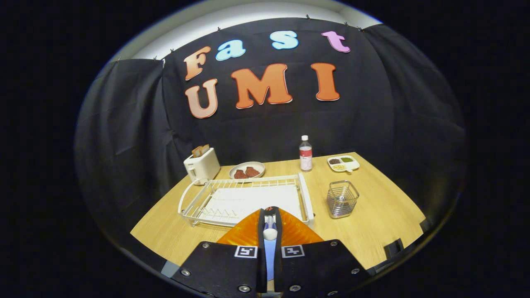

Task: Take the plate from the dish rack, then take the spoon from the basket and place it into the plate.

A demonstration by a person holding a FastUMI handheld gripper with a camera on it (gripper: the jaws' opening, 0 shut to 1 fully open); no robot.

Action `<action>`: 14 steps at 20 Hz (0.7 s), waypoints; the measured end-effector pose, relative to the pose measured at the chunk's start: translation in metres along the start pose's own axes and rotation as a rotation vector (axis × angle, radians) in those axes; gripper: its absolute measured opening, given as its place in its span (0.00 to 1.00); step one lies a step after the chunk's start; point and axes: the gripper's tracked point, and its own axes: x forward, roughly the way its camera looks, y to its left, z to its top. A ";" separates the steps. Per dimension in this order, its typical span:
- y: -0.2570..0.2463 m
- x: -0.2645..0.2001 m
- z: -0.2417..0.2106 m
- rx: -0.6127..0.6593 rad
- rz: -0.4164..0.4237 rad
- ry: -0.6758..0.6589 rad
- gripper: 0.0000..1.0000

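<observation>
Spoon clamped between jaws — plate directly beneath.

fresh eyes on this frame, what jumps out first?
The gripper in the foreground: its fingers are closed on a white-and-blue spoon, held over an orange plate just beneath them. Beyond the plate lies a white dish rack with no dishes in it, and to its right a wire basket. At the far edge of the wooden table stand a toaster and a bottle.
</observation>
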 end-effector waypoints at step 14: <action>0.050 0.035 -0.103 -0.014 0.087 0.129 0.07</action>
